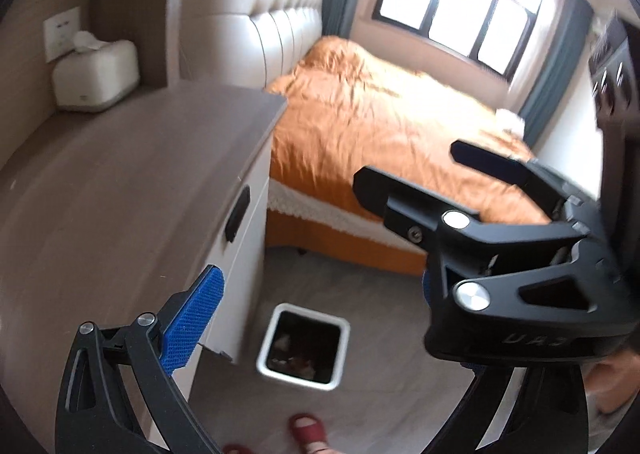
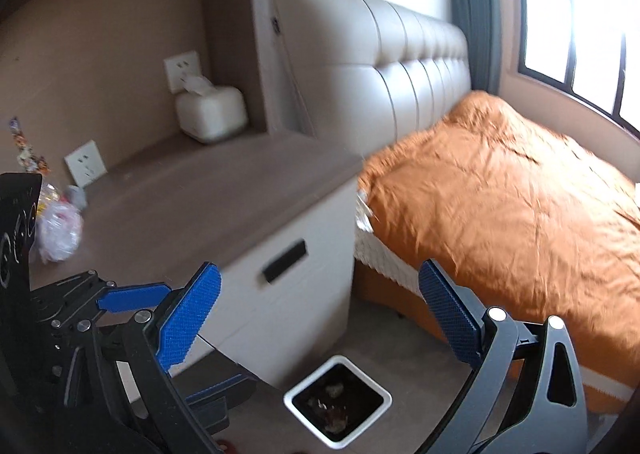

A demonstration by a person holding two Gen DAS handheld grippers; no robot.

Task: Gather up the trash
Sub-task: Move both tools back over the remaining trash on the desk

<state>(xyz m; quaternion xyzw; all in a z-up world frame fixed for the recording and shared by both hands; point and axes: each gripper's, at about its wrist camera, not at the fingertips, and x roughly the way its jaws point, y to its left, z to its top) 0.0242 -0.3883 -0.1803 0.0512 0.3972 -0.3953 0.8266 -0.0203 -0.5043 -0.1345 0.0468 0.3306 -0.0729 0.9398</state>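
Crumpled plastic trash (image 2: pixel 60 232) is seen only in the right wrist view, near the desk's (image 2: pixel 192 189) left edge. Both the left gripper (image 1: pixel 320 310) and right gripper (image 2: pixel 320 314) are held empty, jaws apart, above the white bin (image 2: pixel 338 400), in which scraps lie.

A white tissue box (image 2: pixel 211 113) sits far ahead and left of the grippers, at the back of the brown cabinet top (image 2: pixel 192 193), under a wall socket (image 2: pixel 182 69). Ahead and right lies a bed with an orange cover (image 2: pixel 500 193), a cream padded headboard (image 2: pixel 380 65) and a bright window (image 1: pixel 452 1) beyond.
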